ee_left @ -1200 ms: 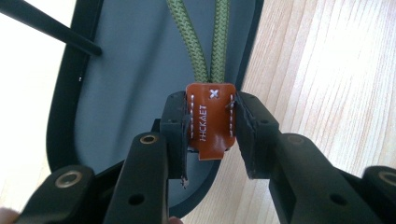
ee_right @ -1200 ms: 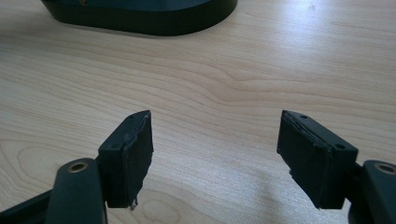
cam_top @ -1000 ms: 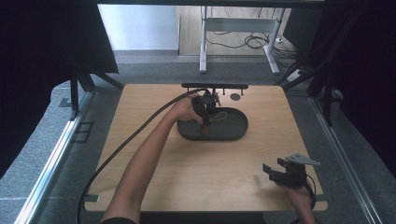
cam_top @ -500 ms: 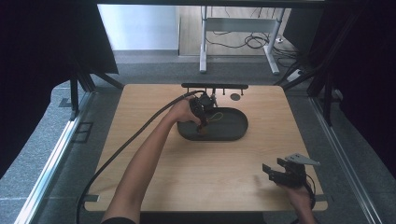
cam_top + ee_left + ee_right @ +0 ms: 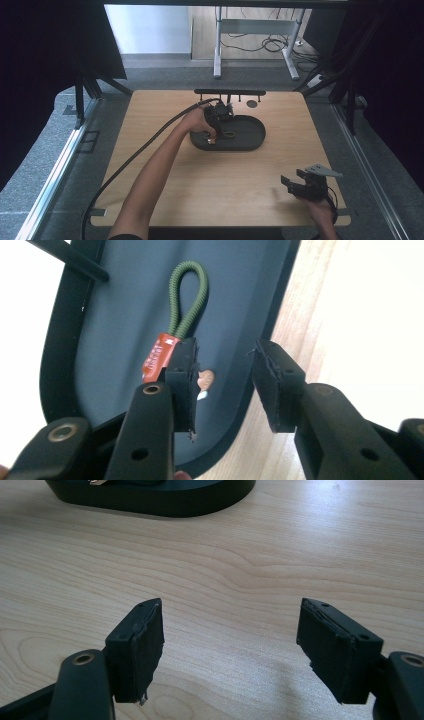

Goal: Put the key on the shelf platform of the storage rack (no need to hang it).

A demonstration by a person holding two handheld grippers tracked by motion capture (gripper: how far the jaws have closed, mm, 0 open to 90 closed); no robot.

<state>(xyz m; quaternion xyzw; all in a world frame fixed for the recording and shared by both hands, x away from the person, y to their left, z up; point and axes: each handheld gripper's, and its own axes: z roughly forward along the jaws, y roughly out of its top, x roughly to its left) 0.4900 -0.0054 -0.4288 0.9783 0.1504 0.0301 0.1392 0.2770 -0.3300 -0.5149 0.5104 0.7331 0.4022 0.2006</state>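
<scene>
Presently the left tongs (image 5: 225,377) hang spread over the tray (image 5: 115,315), the cord loop (image 5: 187,297) beside 1 jaw, its long axis pointing away. Right tongs (image 5: 230,645), also spread, sit well apart over bare desk (image 5: 250,555).

Green cord loop (image 5: 187,297) lies flat in dark tray (image 5: 125,315).

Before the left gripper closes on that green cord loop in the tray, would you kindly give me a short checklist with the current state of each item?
1. Left gripper jaws open: ok, a clear gap shows between them.
2. Green cord loop with its orange tag lying inside the dark oval tray: ok.
3. Tag centred in the gap: not ok; it sits beside one jaw, not between the two.
4. Small orange piece near that jaw, what it is: cannot tell.
5. Right gripper out of the way: ok, open over bare wooden table, apart from the tray.
6. Tray fully on the table: ok in the high view.
</scene>
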